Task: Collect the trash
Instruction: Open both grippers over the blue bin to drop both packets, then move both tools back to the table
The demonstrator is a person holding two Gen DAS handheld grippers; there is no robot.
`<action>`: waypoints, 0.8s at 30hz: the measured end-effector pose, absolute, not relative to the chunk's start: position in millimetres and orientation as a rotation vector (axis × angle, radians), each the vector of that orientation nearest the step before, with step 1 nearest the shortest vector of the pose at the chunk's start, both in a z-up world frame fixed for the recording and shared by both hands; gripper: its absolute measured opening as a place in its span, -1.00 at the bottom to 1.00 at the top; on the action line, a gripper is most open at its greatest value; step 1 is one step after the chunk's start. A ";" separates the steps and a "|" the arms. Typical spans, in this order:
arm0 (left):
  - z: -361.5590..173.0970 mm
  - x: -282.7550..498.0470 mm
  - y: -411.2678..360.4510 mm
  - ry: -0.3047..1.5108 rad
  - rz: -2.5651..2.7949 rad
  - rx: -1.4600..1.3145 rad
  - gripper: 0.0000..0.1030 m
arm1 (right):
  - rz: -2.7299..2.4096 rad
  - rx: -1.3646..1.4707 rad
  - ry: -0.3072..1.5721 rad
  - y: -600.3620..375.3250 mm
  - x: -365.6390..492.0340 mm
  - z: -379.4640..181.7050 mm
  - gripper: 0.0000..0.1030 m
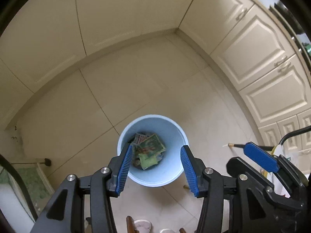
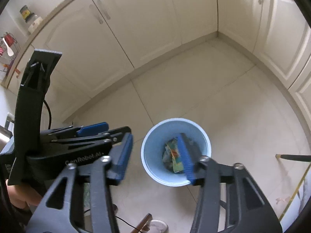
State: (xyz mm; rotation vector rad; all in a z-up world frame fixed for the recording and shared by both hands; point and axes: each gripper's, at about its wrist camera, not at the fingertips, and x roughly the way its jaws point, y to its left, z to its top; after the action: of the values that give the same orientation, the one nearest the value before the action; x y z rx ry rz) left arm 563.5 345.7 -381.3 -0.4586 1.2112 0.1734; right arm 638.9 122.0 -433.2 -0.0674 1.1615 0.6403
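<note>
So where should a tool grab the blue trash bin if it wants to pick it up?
On the rim. The blue trash bin stands upright on the floor with its mouth open to the top, and its round body looks too wide for the fingers. Coming from above, one finger could go inside the wall and one outside, on a side away from the wrappers. Both tools are open.

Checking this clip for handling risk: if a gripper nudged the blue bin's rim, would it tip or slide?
The blue bin looks like thin plastic, so probably light. Only a few wrappers lie at its bottom, adding little weight. It stands on smooth floor tiles, so a low push would likely slide it; a push at the rim might tip it.
</note>
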 end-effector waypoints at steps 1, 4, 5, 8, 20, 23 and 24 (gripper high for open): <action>-369.6 561.3 345.0 1.185 0.179 -0.453 -0.07 | 0.632 -0.069 1.150 119.8 636.0 -425.4 -0.04; -334.5 548.2 337.2 1.112 0.176 -0.443 -0.07 | 0.602 -0.081 1.096 113.9 626.7 -394.6 0.23; -324.8 539.2 329.6 1.091 0.178 -0.436 -0.07 | 0.589 -0.090 1.072 113.2 619.7 -378.8 0.30; -275.9 523.0 317.6 0.977 0.195 -0.421 -0.06 | 0.550 -0.106 0.971 101.9 598.9 -336.2 0.57; -82.0 403.9 180.8 0.441 0.109 -0.231 0.57 | 0.302 -0.121 0.534 8.2 477.0 -142.6 0.99; -53.0 373.7 123.4 0.351 0.069 -0.162 0.59 | 0.240 -0.108 0.444 -25.9 439.8 -104.5 1.00; -53.6 364.7 108.6 0.334 0.058 -0.149 0.61 | 0.214 -0.103 0.419 -38.6 427.4 -94.2 1.00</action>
State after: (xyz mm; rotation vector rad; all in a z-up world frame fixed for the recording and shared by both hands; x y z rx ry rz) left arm 364.7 108.6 -53.6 -0.1486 0.3342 0.0584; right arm 427.4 -38.6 -94.2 -0.1026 0.4189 0.2138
